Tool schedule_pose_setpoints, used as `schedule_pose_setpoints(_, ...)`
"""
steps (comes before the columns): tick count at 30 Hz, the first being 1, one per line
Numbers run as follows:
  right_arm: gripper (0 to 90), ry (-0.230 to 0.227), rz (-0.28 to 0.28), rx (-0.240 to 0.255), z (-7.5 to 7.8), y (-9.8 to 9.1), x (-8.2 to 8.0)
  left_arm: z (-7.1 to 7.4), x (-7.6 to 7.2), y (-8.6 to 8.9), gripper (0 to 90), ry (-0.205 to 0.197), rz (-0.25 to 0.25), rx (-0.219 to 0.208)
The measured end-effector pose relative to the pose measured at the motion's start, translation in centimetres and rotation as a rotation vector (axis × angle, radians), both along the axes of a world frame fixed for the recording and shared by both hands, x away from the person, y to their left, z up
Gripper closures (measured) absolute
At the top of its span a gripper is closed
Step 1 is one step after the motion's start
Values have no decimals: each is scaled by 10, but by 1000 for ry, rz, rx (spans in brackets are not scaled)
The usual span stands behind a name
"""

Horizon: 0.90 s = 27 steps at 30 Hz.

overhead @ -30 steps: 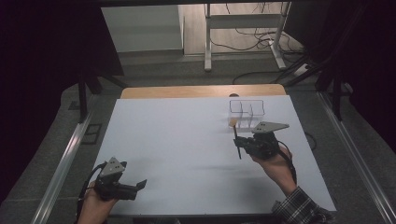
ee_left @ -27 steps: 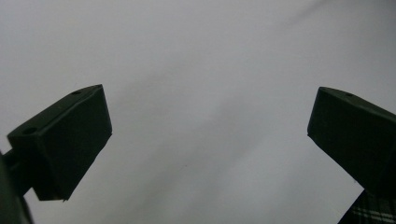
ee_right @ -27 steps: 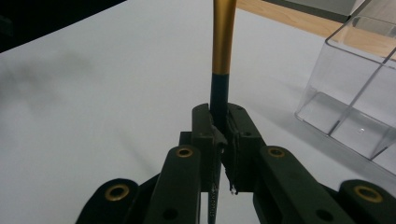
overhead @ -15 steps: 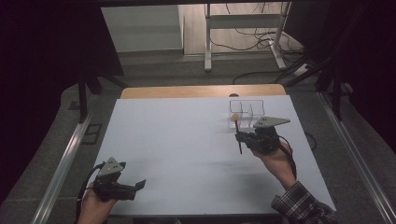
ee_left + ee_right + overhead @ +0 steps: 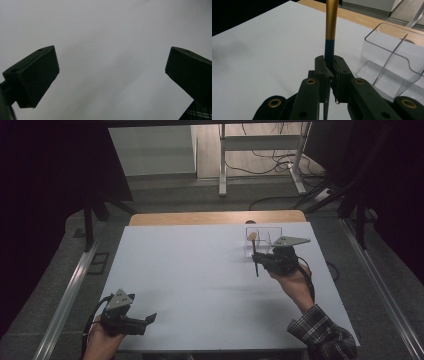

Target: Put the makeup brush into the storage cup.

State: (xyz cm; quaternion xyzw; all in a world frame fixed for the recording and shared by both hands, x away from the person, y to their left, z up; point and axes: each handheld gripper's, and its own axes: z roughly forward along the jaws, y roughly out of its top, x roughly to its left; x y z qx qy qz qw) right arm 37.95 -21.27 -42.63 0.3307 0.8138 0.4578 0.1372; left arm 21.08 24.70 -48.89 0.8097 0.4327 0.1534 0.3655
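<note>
Right tool [image 5: 261, 261]: jaws clamped tight on the dark handle of a makeup brush [image 5: 329, 32]. In the right gripper view the brush [image 5: 254, 251] stands up between the pads, black shaft below, gold ferrule above, with its upper end cut off by the frame edge. In the high view the brush runs from the tool toward the far edge of the white surface [image 5: 190, 285], its tan tip lying at the left end of a clear plastic organiser [image 5: 270, 232]. The organiser [image 5: 392, 67] stands just beside the right tool, divided into compartments, near the far right part of the surface. Whether the brush tip touches the organiser cannot be told.

Left tool [image 5: 135, 322]: jaws wide apart, nothing between them, held low over the near left corner, well apart from the brush.
</note>
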Motion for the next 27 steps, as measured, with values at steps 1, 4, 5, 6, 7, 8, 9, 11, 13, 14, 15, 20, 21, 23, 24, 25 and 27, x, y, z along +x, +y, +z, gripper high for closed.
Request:
schedule_pose_setpoints(1, 834, -5, -1, 1, 1, 0, 1, 0, 0, 0, 0, 0, 0, 1)
schedule_pose_setpoints(4, 834, -8, -9, 9, 3, 1, 6, 0, 0, 0, 0, 0, 1, 2)
schedule_pose_setpoints(5, 834, -8, -10, 9, 4, 1, 7, 0, 0, 0, 0, 0, 1, 3)
schedule_pose_setpoints(6, 835, -6, -13, 10, 4, 1, 9, 0, 0, 0, 0, 0, 0, 6)
schedule_pose_setpoints(7, 835, -4, -14, 11, 4, 1, 11, 0, 0, 0, 0, 1, 0, 8)
schedule_pose_setpoints(8, 834, -5, -15, 12, 4, 1, 12, 0, 0, -1, 0, 2, 1, 12)
schedule_pose_setpoints(9, 835, -4, -16, 13, 4, 2, 14, 0, 1, -1, 0, 2, 2, 13)
schedule_pose_setpoints(11, 834, -8, -17, 12, 4, 3, 16, -1, 1, -1, 0, 5, 4, 18)
schedule_pose_setpoints(13, 834, -5, -19, 14, 5, 3, 18, -1, 1, -2, 0, 5, 4, 28)
schedule_pose_setpoints(14, 834, -3, -20, 16, 6, 4, 19, -1, 1, -2, 0, 5, 3, 32)
schedule_pose_setpoints(15, 834, -5, -19, 14, 6, 4, 21, -1, 1, -2, 0, 5, 3, 34)
schedule_pose_setpoints(20, 834, -6, -25, 22, 8, 6, 27, -1, 1, -3, 0, 6, 3, 40)
schedule_pose_setpoints(21, 834, -7, -26, 22, 8, 6, 28, -1, 1, -3, 0, 7, 3, 41)
schedule_pose_setpoints(23, 834, -7, -28, 23, 9, 6, 30, -1, 1, -3, 0, 6, 2, 44)
schedule_pose_setpoints(24, 834, -5, -29, 24, 9, 7, 30, -1, 1, -4, 0, 7, 0, 48)
schedule_pose_setpoints(25, 834, -8, -30, 25, 10, 7, 32, -1, 1, -4, 0, 8, -1, 51)
schedule_pose_setpoints(27, 834, -9, -33, 26, 11, 6, 33, -1, 1, -4, 0, 7, -1, 53)
